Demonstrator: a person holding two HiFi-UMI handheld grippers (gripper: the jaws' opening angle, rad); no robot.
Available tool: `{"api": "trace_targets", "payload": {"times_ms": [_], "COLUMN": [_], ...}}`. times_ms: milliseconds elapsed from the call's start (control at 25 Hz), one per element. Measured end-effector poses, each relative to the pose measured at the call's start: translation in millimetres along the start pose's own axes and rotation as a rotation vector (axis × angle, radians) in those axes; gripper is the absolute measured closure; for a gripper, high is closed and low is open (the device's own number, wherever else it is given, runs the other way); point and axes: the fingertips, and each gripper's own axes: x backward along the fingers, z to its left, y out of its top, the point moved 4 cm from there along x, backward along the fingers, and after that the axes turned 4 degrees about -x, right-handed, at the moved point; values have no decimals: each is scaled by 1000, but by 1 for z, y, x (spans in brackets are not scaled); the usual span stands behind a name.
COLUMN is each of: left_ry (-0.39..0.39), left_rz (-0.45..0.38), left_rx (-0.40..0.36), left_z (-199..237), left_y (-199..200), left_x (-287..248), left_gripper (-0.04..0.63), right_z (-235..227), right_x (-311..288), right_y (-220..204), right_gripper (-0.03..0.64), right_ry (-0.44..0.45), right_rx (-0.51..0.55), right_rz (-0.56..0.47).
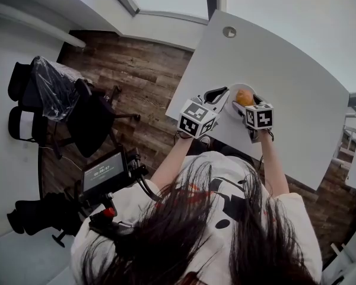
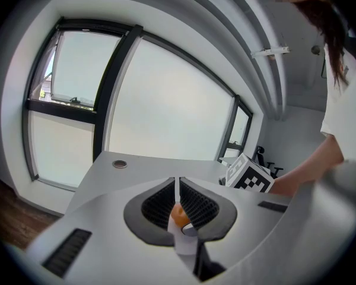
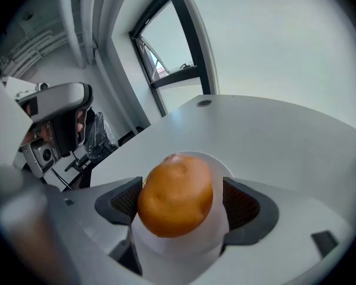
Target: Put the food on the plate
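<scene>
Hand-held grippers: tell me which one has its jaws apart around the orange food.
The right hand-held gripper: its jaws stand apart on either side of the orange food. The left hand-held gripper has its jaws together.

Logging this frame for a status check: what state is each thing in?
Left gripper: jaws together, gripping nothing that I can see.
Right gripper: open, one jaw on each side of the food.
Food: on the plate, touching only one jaw.
Plate: flat, holding the food.
Screen: lit.
</scene>
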Motion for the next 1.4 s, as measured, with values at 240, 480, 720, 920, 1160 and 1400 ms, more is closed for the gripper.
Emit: {"api": "trace_targets", "payload": {"times_ms": [240,480,720,920,1160,1400], "left_ry": [-25,-53,-73,-115,-168,-209], "left_rz": [-4,0,-20,-29,-29,-33], "left_rx": [-18,-37,-26,-39,-42,-46], "left_z": [-6,-14,-22,-33,-48,-63], "left_y": [-1,-4,-1,-6,-17,-22], "left_x": [0,6,13,25,45,68], "left_gripper": [580,580,580,580,580,580], "right_z": [-6,1,24,47,79,111], "right_x": [35,76,98,108,128,144], "right_y": [11,14,14,4,-8,-21], "right_gripper": [210,212,213,339,531,543], "right_ry": [4,-9,-28,-59,-86,-81], "right_rx": [-124,-215,-243,-270,-299,-295], "right_rz": [-148,-304,-386,-446,-510,-522]}}
